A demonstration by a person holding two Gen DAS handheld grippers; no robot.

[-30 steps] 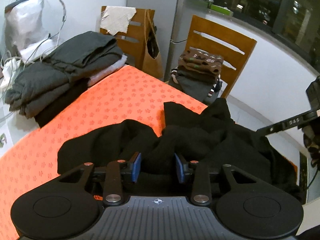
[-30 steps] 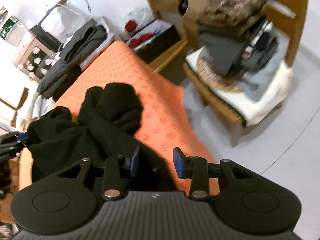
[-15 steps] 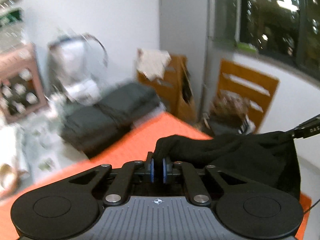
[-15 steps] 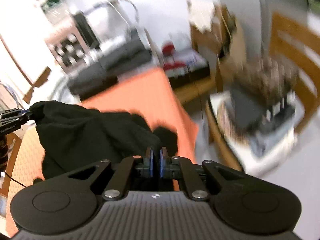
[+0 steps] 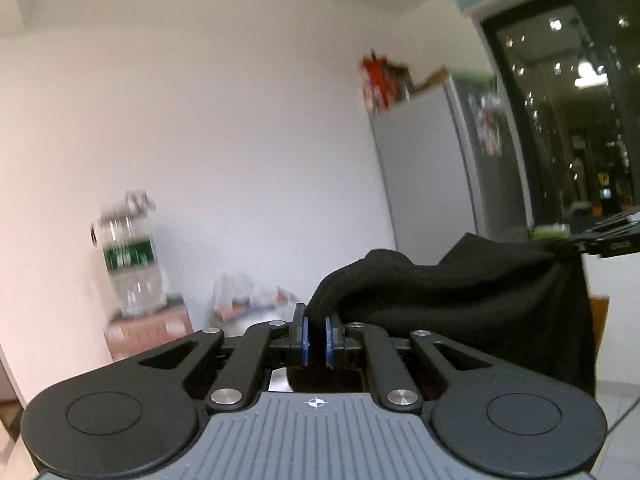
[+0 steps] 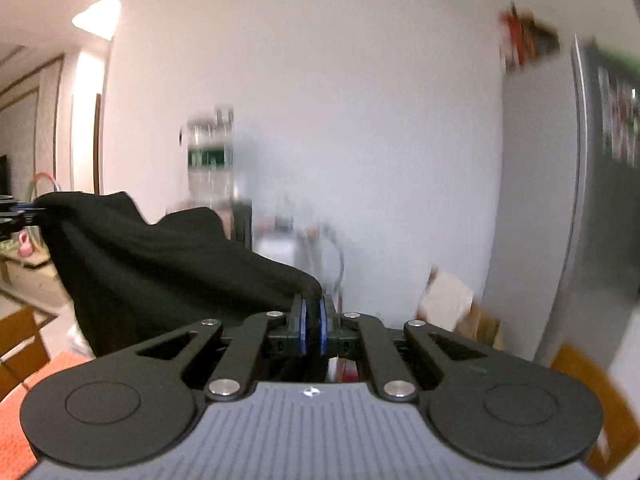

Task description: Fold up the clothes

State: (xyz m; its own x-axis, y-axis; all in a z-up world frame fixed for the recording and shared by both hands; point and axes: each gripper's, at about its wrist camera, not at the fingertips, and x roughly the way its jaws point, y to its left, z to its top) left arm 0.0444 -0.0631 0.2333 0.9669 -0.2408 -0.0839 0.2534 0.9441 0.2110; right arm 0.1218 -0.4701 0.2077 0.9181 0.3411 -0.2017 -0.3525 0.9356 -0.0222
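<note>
Against the white wall, left claw (image 5: 316,336) and right claw (image 6: 311,330) each clamp the black garment (image 5: 460,292); keep both level, spreading it taut.

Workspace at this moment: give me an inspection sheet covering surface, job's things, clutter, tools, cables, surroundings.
Surface: orange tablecloth shows only at the lower left of the right wrist view.
Job's things: black garment hangs stretched between both tools, off the table.
Clutter: blurred water bottle on a box.
Tools: left tool shut on the garment's edge; right tool likewise.
Cables: nothing seen.
Surroundings: white wall, grey fridge, dark window, wooden chair.
</note>
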